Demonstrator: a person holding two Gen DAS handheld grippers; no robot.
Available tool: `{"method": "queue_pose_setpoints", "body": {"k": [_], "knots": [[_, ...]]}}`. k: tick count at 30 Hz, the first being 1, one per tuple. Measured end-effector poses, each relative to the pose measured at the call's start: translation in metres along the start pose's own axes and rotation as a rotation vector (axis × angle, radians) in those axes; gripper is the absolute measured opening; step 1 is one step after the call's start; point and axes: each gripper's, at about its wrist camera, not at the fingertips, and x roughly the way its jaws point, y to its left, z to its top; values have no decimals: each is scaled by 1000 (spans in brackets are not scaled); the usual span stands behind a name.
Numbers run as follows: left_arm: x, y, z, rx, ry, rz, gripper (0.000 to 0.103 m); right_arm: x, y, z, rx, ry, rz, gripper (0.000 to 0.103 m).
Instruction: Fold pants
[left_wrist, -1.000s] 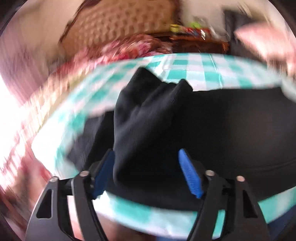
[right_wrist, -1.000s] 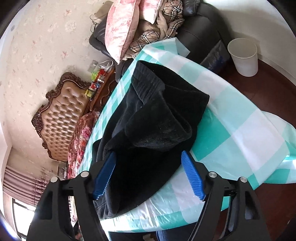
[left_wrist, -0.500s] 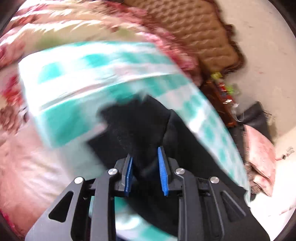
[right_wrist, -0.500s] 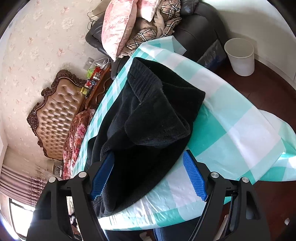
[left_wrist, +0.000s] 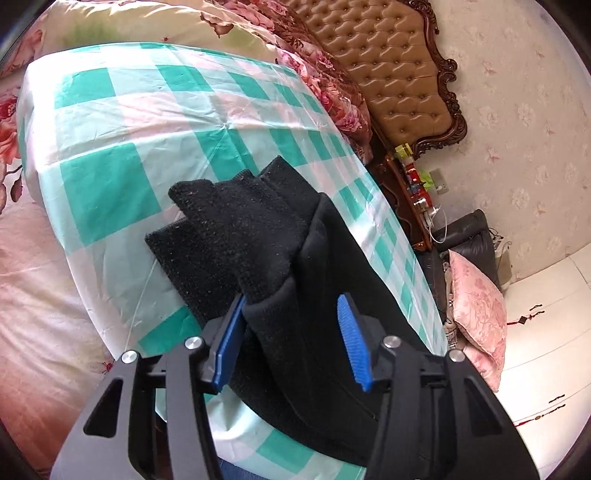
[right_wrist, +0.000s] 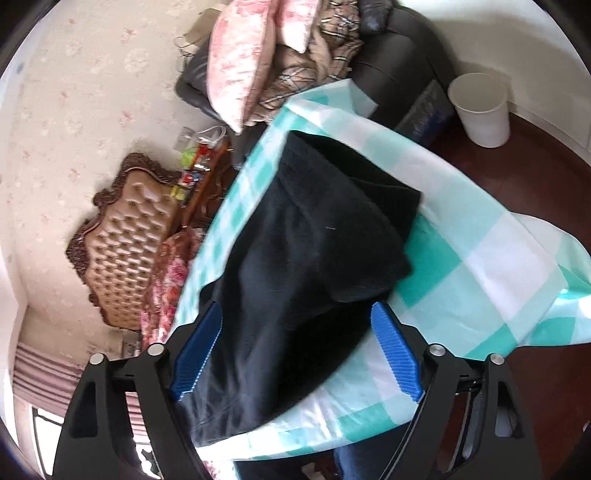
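black pants (left_wrist: 280, 258) bunched on checked surface (left_wrist: 110, 177) for folding | left tongs (left_wrist: 291, 338) opening, cloth between, unpinched | right tongs (right_wrist: 297, 350) opening wide, straddling fabric

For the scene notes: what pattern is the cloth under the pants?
Teal-and-white check cloth, clearest in the left wrist view, with the black pants lying on it.
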Motion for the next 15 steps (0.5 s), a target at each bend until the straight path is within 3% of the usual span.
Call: {"method": "queue_pose_setpoints", "body": {"k": [6, 7, 8, 9, 12, 15], "knots": [[13, -5, 2, 44, 41, 37, 52, 24, -4, 14, 39, 51, -103, 87], [14, -6, 3, 48, 47, 46, 42, 27, -6, 14, 47, 52, -119, 87], [16, -6, 5, 54, 56, 71, 21, 33, -6, 16, 41, 58, -141, 79], [18, -7, 9, 58, 73, 94, 17, 39, -4, 18, 26, 72, -166, 60], [19, -22, 26, 50, 120, 52, 13, 60, 18, 39, -44, 122, -258, 24], [14, -74, 62, 99, 150, 17, 12, 70, 82, 85, -194, 127, -156, 22]]}}
